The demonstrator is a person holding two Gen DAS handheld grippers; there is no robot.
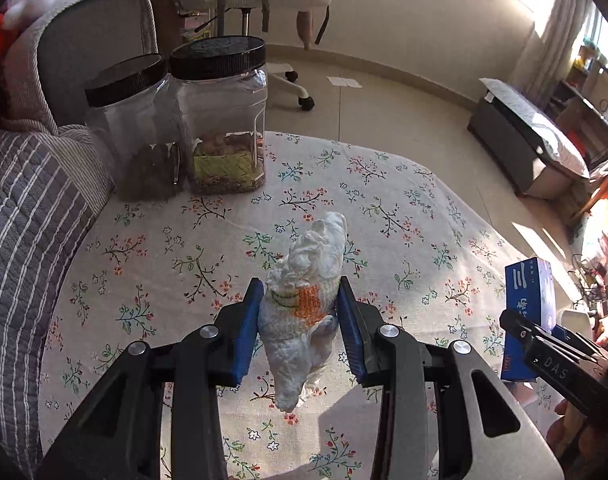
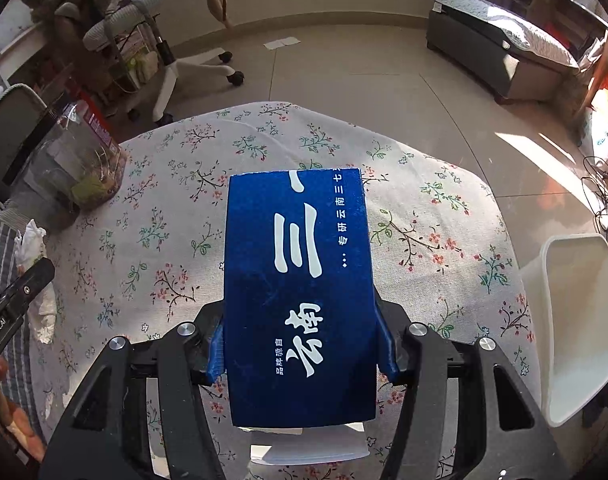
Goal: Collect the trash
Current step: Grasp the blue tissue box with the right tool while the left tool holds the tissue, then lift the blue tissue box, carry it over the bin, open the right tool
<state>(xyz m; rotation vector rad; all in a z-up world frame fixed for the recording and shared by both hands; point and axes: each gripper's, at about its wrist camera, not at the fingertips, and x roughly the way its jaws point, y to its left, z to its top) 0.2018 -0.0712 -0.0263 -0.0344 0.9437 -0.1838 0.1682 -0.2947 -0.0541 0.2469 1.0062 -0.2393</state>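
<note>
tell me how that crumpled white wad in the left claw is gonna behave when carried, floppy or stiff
Probably floppy and light: the crumpled white wad sags in a loose tail below the left claw. It looks squashable, pinched narrow between the blue pads. Likely not slippery, given its wrinkled surface, though the tail may swing.

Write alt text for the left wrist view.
The left tongs grip a crumpled white wrapper above a floral tablecloth. Two black-lidded clear jars stand behind, and the right tongs hold a blue box at the right edge.
</note>
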